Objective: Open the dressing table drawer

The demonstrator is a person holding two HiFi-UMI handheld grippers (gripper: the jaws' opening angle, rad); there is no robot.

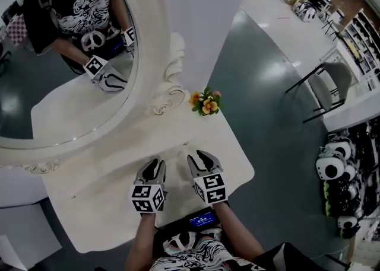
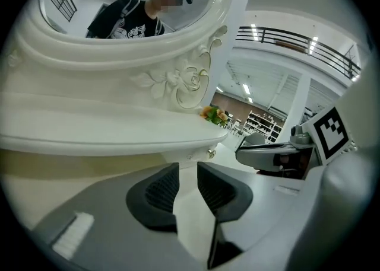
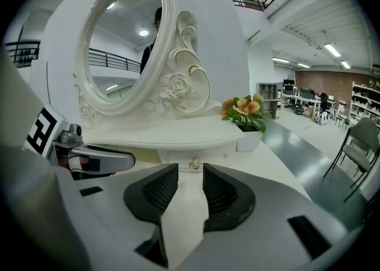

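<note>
While both hover over the dressing table (image 1: 89,204), left gripper (image 1: 155,164) & right gripper (image 1: 200,158) sit side by side, jaws apart, nothing btwn them. Marker cubes (image 1: 211,188) carry b/w square codes. Drawer (image 3: 219,156) w/ small knob (image 3: 194,163) is just ahead of right jaws, below mirror (image 3: 122,50); flower pot (image 3: 246,118) to its right. Both point fwd, tilted down.

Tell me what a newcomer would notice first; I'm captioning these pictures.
An oval mirror in an ornate white frame dominates the back of the dressing table. Orange flowers stand beside it at the right. The left gripper and right gripper hover open above the near edge.
</note>
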